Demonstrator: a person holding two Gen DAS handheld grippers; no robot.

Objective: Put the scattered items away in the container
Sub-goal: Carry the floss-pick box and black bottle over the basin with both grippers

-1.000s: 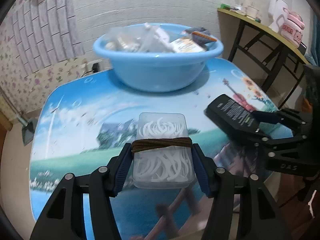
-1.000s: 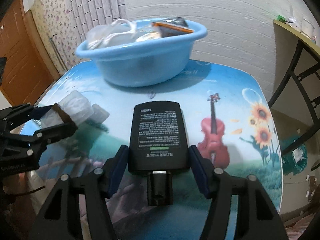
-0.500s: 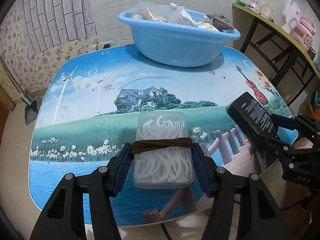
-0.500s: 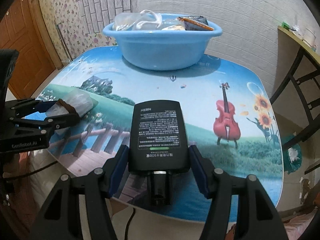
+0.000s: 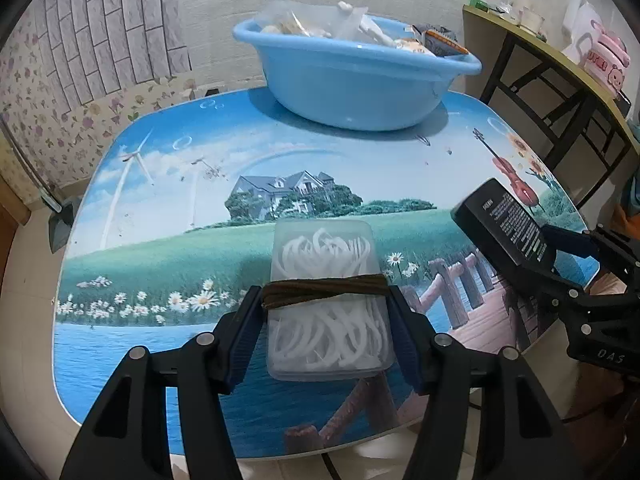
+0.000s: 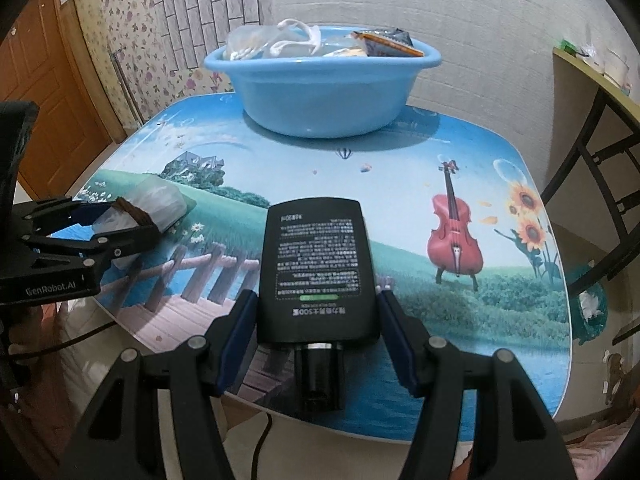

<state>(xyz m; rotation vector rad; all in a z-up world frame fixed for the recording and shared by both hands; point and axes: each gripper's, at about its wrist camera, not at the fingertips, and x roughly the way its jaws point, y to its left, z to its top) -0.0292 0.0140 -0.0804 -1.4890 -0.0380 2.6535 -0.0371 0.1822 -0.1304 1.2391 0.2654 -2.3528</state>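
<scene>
My left gripper (image 5: 326, 304) is shut on a clear plastic box of white floss picks (image 5: 326, 276) bound with a brown band, held above the table's near edge. My right gripper (image 6: 318, 308) is shut on a black flat device (image 6: 316, 256) with white printed text. Each gripper shows in the other view: the right one with the black device (image 5: 508, 224), the left one with the box (image 6: 152, 204). The blue basin (image 5: 356, 80) stands at the table's far side, holding several bags and packets; it also shows in the right wrist view (image 6: 320, 92).
The table (image 5: 160, 208) has a printed landscape top with rounded corners. A dark-framed side table (image 5: 560, 64) with pink items stands at the right. A wooden door (image 6: 44, 92) is at the left. A brick-pattern wall lies behind the basin.
Both grippers have drawn back and up from the basin toward the table's near edge, each still holding its item. The basin now appears farther away.
</scene>
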